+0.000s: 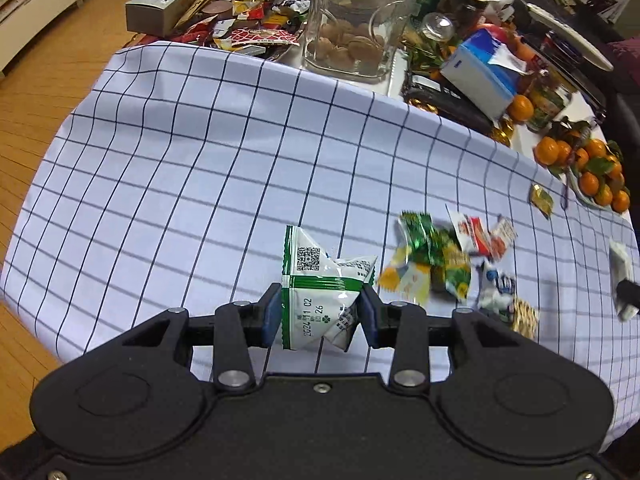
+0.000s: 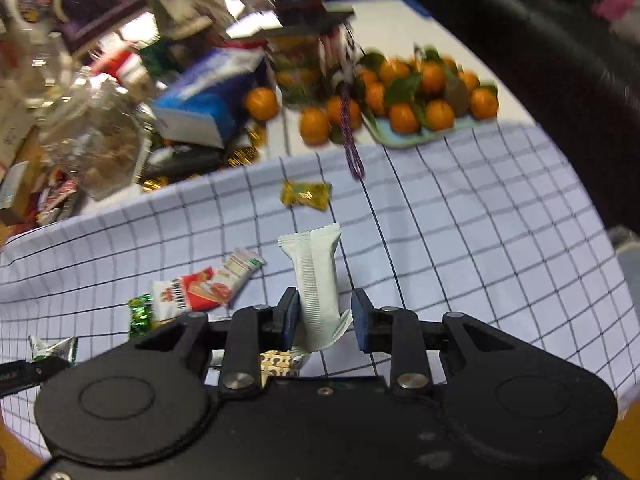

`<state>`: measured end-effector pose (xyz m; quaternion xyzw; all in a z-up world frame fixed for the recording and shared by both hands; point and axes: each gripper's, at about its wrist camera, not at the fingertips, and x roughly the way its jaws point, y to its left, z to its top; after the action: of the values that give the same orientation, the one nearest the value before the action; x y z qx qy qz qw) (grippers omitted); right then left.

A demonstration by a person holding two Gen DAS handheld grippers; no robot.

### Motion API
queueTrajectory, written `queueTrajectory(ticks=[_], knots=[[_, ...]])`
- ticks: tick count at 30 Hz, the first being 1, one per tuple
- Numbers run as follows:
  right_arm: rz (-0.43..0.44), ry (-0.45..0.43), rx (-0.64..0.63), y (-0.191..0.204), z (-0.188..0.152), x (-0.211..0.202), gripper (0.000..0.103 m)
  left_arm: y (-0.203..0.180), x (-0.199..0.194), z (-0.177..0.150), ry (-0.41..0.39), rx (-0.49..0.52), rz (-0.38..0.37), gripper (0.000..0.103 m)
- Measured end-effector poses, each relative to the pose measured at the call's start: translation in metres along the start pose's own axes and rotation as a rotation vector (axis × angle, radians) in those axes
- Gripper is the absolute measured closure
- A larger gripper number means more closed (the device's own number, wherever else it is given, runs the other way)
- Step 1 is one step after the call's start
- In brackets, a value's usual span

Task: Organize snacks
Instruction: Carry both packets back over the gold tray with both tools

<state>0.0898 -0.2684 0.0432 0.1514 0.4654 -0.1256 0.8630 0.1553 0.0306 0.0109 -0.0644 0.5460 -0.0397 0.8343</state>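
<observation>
- Left matte black plastic tool (image 1: 320,312): blue pads (image 1: 273,316) on its fingers, silver pivot rivets, two round embossed discs on the body.
- Right matte black plastic tool (image 2: 326,320): same build, blue pads (image 2: 291,320), small screws.

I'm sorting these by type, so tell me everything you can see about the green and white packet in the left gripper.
The green and white packet is a small sealed pouch of glossy, crinkled film: white panels, green bands, serrated ends. It bears a QR code and a printed date stamp. It is puffed and creased, standing roughly upright, clamped at its lower half between the blue pads of the left gripper above the checked tablecloth. Nothing else touches it.
</observation>
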Motion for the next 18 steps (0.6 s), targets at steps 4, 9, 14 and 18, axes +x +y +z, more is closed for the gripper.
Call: queueTrajectory(ticks=[4,9,14,18], knots=[[0.077,-0.04,0.04,-0.01,-0.032,-0.028,0.073,0.008,-0.009,-0.032,-0.001,0.012,-0.051,0.055],[0.138,-0.063,0.084,-0.017,-0.076,-0.055,0.073,0.008,-0.028,-0.065,-0.061,0.051,-0.075,0.055],[0.161,-0.081,0.064,-0.016,-0.116,-0.073,0.073,0.005,-0.041,-0.096,-0.1,0.095,-0.082,0.055],[0.159,-0.048,0.057,-0.014,-0.143,-0.078,0.073,0.002,-0.039,-0.116,-0.075,0.099,-0.075,0.055]])
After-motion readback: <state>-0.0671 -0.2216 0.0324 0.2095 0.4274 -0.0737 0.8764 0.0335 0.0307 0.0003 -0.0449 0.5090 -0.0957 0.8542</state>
